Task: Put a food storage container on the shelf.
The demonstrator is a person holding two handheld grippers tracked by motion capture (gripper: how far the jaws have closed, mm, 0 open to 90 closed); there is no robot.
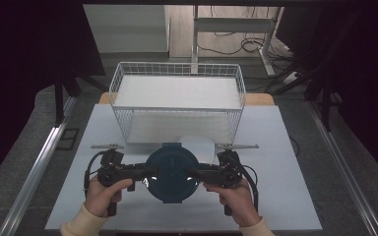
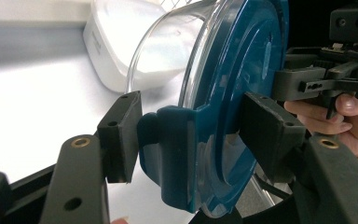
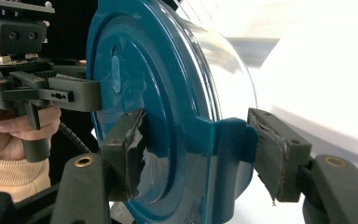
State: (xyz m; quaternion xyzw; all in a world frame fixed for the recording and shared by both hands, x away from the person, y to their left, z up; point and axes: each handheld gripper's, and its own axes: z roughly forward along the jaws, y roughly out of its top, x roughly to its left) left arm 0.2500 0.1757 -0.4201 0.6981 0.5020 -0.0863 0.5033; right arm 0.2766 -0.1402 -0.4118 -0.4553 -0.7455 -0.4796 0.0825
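Observation:
A round clear glass container with a dark blue clip-on lid [image 1: 171, 172] is held between both grippers at the table's near middle, lid facing up. My left gripper [image 1: 145, 173] is shut on its left edge. In the left gripper view one pad [image 2: 121, 135] presses a blue lid clasp [image 2: 177, 154] and the other lies on the lid top. My right gripper [image 1: 198, 173] is shut on the opposite edge. In the right gripper view its pads [image 3: 127, 151] clamp the lid [image 3: 168, 93] and its clasp. I cannot tell whether the container rests on the table.
A white wire basket [image 1: 177, 98] stands at the back of the white table [image 1: 285, 162], just beyond the container. A white lidded box [image 1: 197, 142] sits between basket and container, also in the left gripper view [image 2: 116, 42]. Metal rails run along both sides.

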